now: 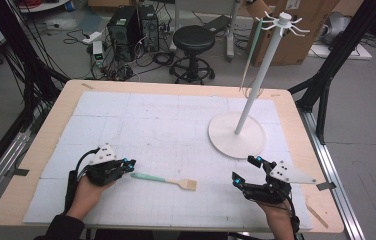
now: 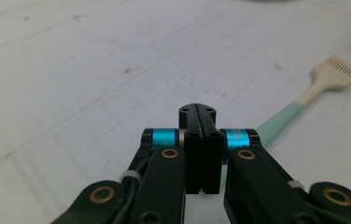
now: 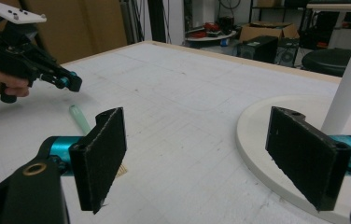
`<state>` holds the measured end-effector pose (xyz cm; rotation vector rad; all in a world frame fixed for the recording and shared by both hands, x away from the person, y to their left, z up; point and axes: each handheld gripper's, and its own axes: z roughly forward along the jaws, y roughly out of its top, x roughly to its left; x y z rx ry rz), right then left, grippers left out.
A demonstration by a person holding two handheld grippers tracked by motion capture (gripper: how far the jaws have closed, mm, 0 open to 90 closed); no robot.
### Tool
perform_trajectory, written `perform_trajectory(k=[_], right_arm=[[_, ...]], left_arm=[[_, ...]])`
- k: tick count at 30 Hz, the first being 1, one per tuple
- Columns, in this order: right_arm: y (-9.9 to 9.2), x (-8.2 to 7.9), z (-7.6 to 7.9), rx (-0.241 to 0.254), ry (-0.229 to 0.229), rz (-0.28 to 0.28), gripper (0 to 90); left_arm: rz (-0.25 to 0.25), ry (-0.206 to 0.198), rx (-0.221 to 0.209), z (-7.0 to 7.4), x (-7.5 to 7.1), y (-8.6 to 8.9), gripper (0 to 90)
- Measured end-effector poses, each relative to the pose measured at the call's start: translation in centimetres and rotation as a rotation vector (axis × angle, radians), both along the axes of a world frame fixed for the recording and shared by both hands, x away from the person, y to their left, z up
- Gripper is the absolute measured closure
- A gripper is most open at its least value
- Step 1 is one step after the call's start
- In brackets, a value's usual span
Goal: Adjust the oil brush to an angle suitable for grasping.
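Left gripper (image 1: 127, 164) sits near the front left of the table (image 1: 41, 145) with its two black jaws pressed flat together and nothing between them. Just beside its tip lies a small spatula (image 1: 165, 180), flat on the white gridded mat (image 1: 141, 125). The spatula has a mint-green handle that gives way to a cream neck and a short, squared, pale head; in the left gripper view the head (image 2: 334, 72) shows fine comb-like slots along its far edge. The handle end points at the left gripper and lies close to its jaws, a little to their right in that gripper's own view, without touching them. The head points away, toward the right gripper (image 1: 246, 172). That gripper is held near the front right of the table, its jaws spread wide and empty, well apart from the spatula. Behind it stands a white hanging stand (image 1: 248, 135) on a round base.
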<state>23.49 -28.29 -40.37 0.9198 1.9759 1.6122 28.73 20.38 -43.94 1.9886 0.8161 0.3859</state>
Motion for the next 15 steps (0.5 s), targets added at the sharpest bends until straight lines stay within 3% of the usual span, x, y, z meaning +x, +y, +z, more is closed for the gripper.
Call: perform_trajectory(k=[3,9,15], right_arm=[[0.1,0.1,-0.1,-0.003,-0.001,-0.001,19.3],[0.1,0.1,-0.1,-0.006,0.002,-0.002,19.3],[0.3,0.1,-0.1,-0.007,0.003,0.003,19.2]], left_arm=[[-0.014,0.014,0.027,-0.6,-0.6,0.3,89.7],[-0.098,0.023,0.085,-0.9,-1.7,-0.9,89.7],[-0.045,0.023,0.11,-1.0,-1.3,-1.2,89.7]])
